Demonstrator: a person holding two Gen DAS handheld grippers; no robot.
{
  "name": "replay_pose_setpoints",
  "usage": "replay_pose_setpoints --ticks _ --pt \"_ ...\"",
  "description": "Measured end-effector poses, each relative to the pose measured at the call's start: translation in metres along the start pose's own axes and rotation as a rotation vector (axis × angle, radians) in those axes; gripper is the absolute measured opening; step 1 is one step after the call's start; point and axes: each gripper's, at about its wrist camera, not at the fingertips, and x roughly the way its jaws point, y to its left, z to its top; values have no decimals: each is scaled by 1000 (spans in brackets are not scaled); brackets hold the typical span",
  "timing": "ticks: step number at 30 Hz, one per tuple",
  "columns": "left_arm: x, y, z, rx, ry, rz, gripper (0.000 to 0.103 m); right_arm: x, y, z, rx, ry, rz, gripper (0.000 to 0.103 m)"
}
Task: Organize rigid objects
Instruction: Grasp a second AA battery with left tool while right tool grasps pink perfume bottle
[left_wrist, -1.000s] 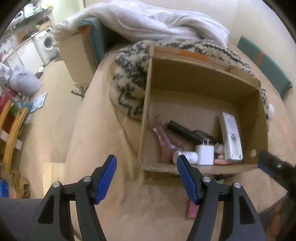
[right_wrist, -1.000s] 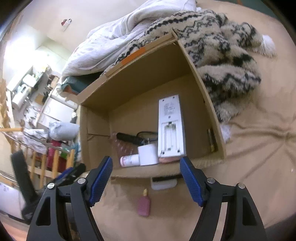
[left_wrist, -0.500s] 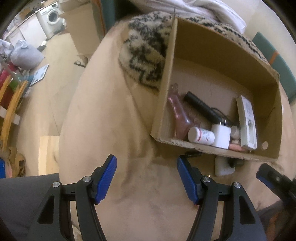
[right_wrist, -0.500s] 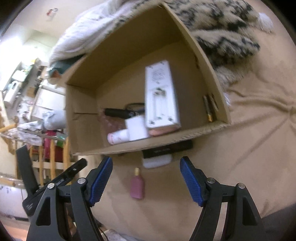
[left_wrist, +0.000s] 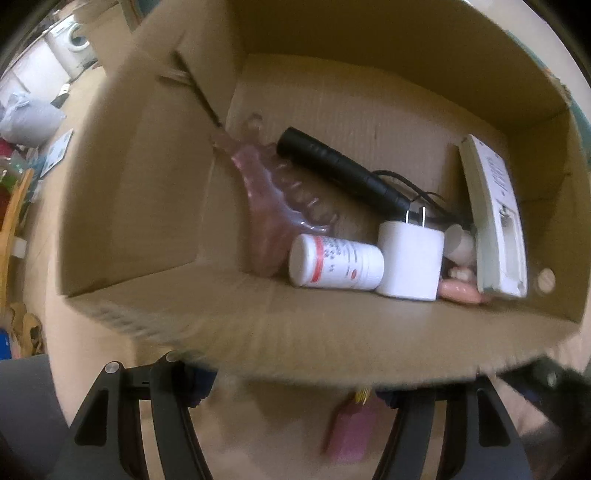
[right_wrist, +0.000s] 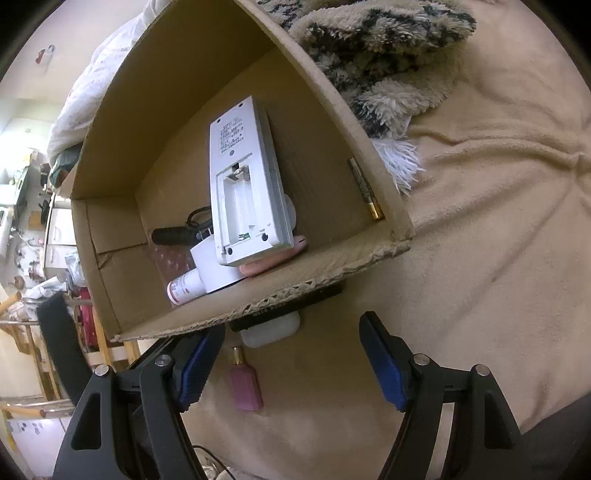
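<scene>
My right gripper (right_wrist: 291, 365) gapes empty over a pink bottle (right_wrist: 245, 384); my left gripper (left_wrist: 295, 391), tips hidden under the cardboard box (left_wrist: 295, 332), seemingly open.

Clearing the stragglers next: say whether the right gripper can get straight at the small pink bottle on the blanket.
Probably yes. The pink bottle lies in the open outside the cardboard box, and the right gripper, jaws open, has nothing over it.

Right gripper (right_wrist: 291, 363): jaws wide apart, nothing between the blue pads (right_wrist: 382, 363); fills the lower part of its own frame, pointing steeply down.
Left gripper (left_wrist: 295, 387): black arms at the bottom of its frame, jaws apart, fingertips hidden, pointing steeply down.
</scene>
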Motion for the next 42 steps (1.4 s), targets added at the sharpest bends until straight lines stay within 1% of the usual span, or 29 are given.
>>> replay_pose_setpoints --ticks 2,6,8,10,12,16,18,19,20,23,27,29,33,36,37,39,41,42 --pt "6 -8 2 2 -10 22 64 -2 -1 1 0 0 0 79" --pt "15 -19 3 17 -5 65 64 0 1 3 1 8 0 79" --pt "16 -21 2 15 -12 74 63 1 1 4 -3 11 -2 79" --pt "16 -23 2 19 -18 75 46 1 2 4 -10 13 -8 79" --pt "15 -24 2 24 -23 75 39 3 3 4 -19 15 -16 79" --pt "15 -16 3 26 -18 57 39 3 5 3 -35 11 -27 79" --pt "14 -12 4 36 -13 70 39 3 7 2 -40 10 -28 79" --pt "12 1 6 39 -10 76 39 3 8 1 -44 11 -28 79" --pt "9 4 6 49 -5 85 39 4 9 0 -49 14 -29 79" --pt "-5 16 4 70 -10 104 39 8 13 -6 -73 38 -29 79" --pt "-32 39 -2 60 -12 102 39 16 34 -27 -167 86 -26 79" --pt "-48 51 -6 71 -27 103 39 26 49 -40 -241 112 -57 79" --pt "-75 72 -2 85 -57 113 39 49 80 -67 -387 147 -138 79" --pt "-91 88 -8 82 -78 119 39 65 98 -82 -485 144 -221 79" --pt "-99 92 -17 83 -91 125 39 70 102 -86 -510 140 -248 79" --pt "-101 86 -26 88 -117 139 39 80 109 -94 -571 122 -318 79" --pt "-102 87 -29 90 -122 142 39 85 114 -99 -606 102 -356 79" --pt "-101 87 -28 84 -120 137 39 86 115 -100 -616 89 -359 79"
